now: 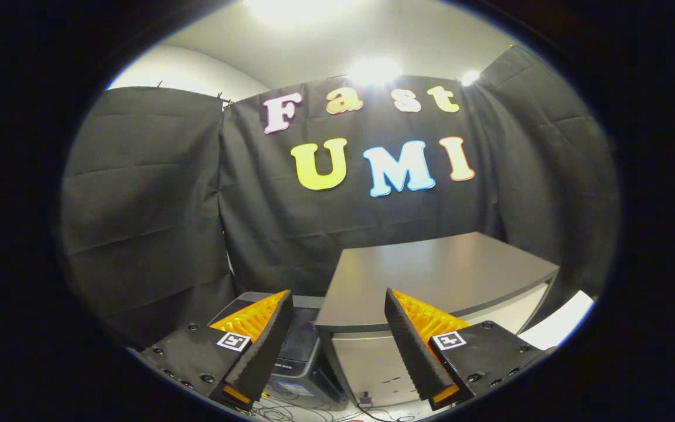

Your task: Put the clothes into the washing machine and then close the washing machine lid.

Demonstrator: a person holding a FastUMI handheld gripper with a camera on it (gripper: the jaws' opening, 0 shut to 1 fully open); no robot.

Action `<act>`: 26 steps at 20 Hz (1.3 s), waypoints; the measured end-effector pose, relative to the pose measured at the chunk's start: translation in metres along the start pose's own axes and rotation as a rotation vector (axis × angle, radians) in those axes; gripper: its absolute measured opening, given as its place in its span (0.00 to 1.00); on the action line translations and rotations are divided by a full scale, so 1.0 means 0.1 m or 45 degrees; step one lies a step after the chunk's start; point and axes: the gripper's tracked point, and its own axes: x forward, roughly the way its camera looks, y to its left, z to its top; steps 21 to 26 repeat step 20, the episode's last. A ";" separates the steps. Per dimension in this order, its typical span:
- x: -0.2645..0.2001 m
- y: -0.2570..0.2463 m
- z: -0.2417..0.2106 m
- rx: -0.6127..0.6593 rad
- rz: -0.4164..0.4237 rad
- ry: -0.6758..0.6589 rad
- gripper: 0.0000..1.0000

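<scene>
My gripper [337, 292] is open, with a wide gap and nothing between its fingers. It is held high and points at the booth's black cloth wall [290, 223]. Just ahead of the right finger [413, 346] is the corner of a dark grey cabinet top [443, 269], bare and flat, with a pale front panel [372, 363] below it. Beyond the left finger [261, 346] a dark box-shaped device [302, 351] stands low on the floor, beside the cabinet.
Loose cables [290, 410] lie on the floor under the fingers. A white flat surface [560, 325] shows to the right of the cabinet. Black cloth hangs on the left, back and right sides, under bright ceiling lights [372, 70].
</scene>
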 end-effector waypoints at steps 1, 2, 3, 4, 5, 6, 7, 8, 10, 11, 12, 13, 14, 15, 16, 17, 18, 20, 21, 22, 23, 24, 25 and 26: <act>-0.11 -0.11 0.08 -0.011 -0.017 -0.033 0.97; -0.19 -0.21 0.13 -0.018 -0.033 -0.060 0.97; -0.29 -0.30 0.18 -0.024 -0.047 -0.083 0.97; -0.36 -0.41 0.21 -0.030 -0.068 -0.100 0.97; -0.45 -0.52 0.25 -0.033 -0.089 -0.119 0.97; -0.52 -0.62 0.28 -0.035 -0.109 -0.135 0.97; -0.61 -0.72 0.31 -0.037 -0.134 -0.147 0.97; -0.67 -0.82 0.30 -0.041 -0.156 -0.157 0.97; -0.80 -0.99 0.26 -0.050 -0.197 -0.169 0.97; -0.87 -1.04 0.23 -0.067 -0.219 -0.181 0.97; -0.94 -1.14 0.21 -0.094 -0.248 -0.194 0.97; -1.00 -1.18 0.17 -0.126 -0.264 -0.205 0.97; -1.03 -1.19 0.12 -0.158 -0.270 -0.214 0.97; -1.07 -1.20 0.09 -0.190 -0.273 -0.223 0.97; -1.07 -1.19 0.04 -0.212 -0.266 -0.222 0.97; -1.09 -1.18 -0.02 -0.217 -0.262 -0.212 0.97; -1.09 -1.19 -0.07 -0.208 -0.260 -0.204 0.97; -1.12 -1.16 -0.10 -0.172 -0.254 -0.215 0.97; -1.12 -1.16 -0.10 -0.172 -0.254 -0.215 0.97; -1.12 -1.16 -0.10 -0.172 -0.254 -0.215 0.97; -1.12 -1.16 -0.10 -0.172 -0.254 -0.215 0.97; -1.12 -1.16 -0.10 -0.172 -0.254 -0.215 0.97; -1.12 -1.16 -0.10 -0.172 -0.254 -0.215 0.97; -1.12 -1.16 -0.10 -0.172 -0.254 -0.215 0.97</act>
